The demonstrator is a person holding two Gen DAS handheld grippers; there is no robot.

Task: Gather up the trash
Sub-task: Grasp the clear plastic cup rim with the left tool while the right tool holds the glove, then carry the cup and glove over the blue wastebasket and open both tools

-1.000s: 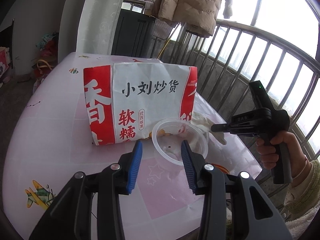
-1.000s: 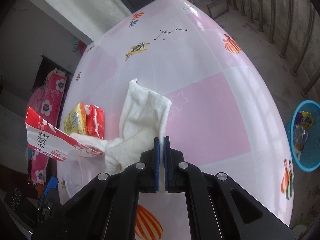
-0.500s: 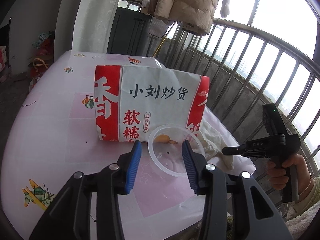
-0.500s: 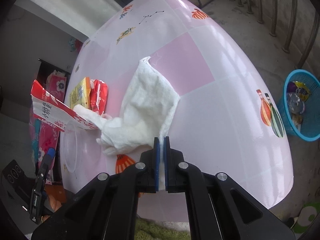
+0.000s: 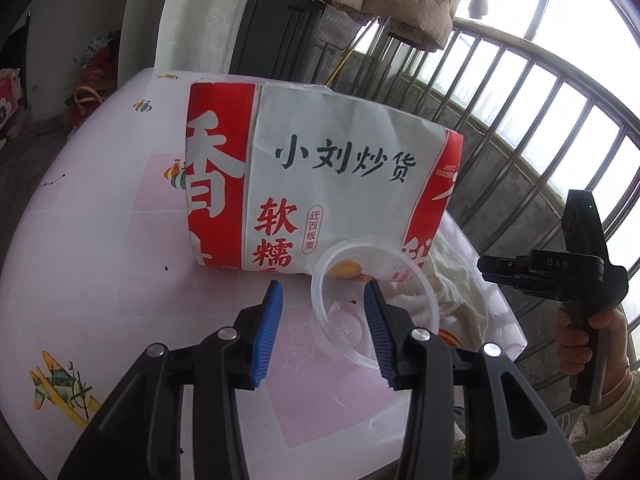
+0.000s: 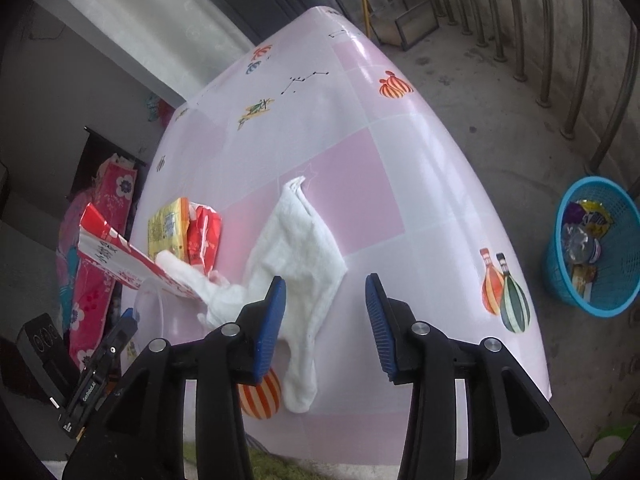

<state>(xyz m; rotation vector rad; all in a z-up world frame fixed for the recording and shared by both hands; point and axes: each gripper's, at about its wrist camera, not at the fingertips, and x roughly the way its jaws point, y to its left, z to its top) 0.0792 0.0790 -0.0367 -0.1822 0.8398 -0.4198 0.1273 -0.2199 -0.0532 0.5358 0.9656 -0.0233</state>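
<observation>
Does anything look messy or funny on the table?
Yes. The white cloth lies crumpled, one end hanging over the table edge. The red-and-white bag leans on it, and the clear tub holds only a few orange scraps.

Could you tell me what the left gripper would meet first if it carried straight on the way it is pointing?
Most likely the clear plastic container: the open left gripper straddles its near left rim. The red-and-white paper bag stands just behind. Depth is hard to judge here.
</observation>
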